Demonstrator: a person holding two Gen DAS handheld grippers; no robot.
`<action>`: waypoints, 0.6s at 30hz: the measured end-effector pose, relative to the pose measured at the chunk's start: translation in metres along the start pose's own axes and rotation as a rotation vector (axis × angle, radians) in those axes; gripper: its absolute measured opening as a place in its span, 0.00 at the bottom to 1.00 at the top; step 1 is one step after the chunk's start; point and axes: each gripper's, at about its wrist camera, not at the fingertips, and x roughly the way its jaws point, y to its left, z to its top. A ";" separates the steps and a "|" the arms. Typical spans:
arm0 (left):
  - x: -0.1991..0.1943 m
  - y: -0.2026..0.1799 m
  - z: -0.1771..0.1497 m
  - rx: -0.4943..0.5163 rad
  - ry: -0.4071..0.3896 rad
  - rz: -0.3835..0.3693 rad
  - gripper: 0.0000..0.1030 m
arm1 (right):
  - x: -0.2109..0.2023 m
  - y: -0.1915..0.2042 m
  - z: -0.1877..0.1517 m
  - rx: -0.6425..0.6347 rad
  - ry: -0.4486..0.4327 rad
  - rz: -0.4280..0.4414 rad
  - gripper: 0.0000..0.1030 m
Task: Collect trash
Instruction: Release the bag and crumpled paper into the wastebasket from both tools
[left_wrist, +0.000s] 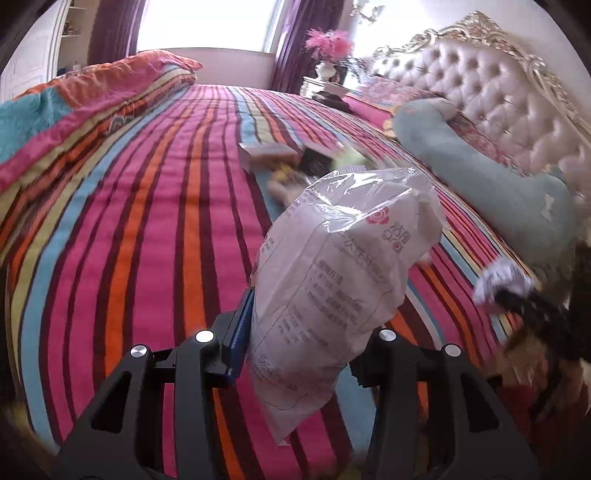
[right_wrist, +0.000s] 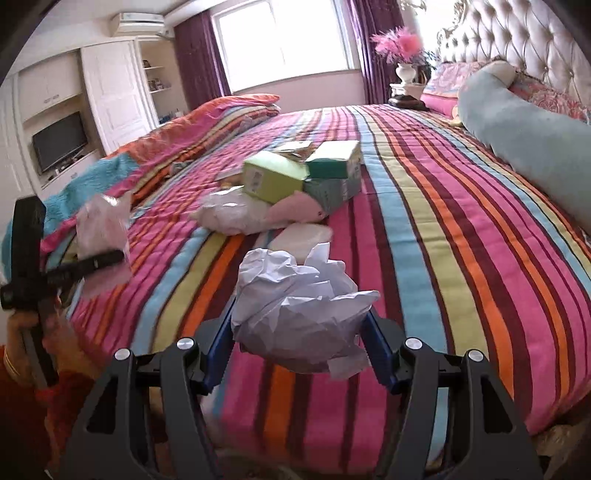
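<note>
**Ana:** Paper first, nearest the lens: the right gripper (right_wrist: 299, 332) is clamped on a crumpled white paper ball (right_wrist: 295, 310), its blue pads pressing both sides, and the ball is lifted clear of the striped bedspread (right_wrist: 443, 229).

**Ben:** And the other claw?

**Ana:** The left gripper (left_wrist: 310, 325) is closed on a white plastic bag with printed text (left_wrist: 332, 273), held upright above the bed. Its right pad is hidden behind the bag, so only the left blue pad shows pressing it.

**Ben:** So two pieces are in hand. What is left?

**Ana:** Quite a lot, judging by the pile just beyond the paper ball. A flat white packet (right_wrist: 301, 236) lies closest, then a crumpled white wrapper (right_wrist: 229, 216) touching a pink dolphin-shaped item (right_wrist: 295, 210), and behind those a yellow-green box (right_wrist: 273, 177) leaning against two stacked teal boxes (right_wrist: 334, 173).

**Ben:** Any bin in sight?

**Ana:** None in either view, so where the held pieces go cannot be told. Farther back, a long pale blue pillow (right_wrist: 524, 129) lies by the tufted headboard (right_wrist: 517, 40), and a folded quilt (right_wrist: 221, 114) sits toward the window; neither looks like trash. The job seems early to midway.
</note>
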 end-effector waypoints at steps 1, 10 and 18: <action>-0.006 -0.004 -0.008 0.008 0.002 -0.007 0.43 | -0.008 0.006 -0.005 -0.009 -0.004 0.009 0.58; -0.059 -0.061 -0.145 0.006 0.179 -0.126 0.43 | -0.065 0.054 -0.086 -0.015 0.126 0.116 0.58; 0.019 -0.087 -0.252 0.068 0.542 -0.076 0.43 | 0.001 0.056 -0.195 0.031 0.486 0.069 0.58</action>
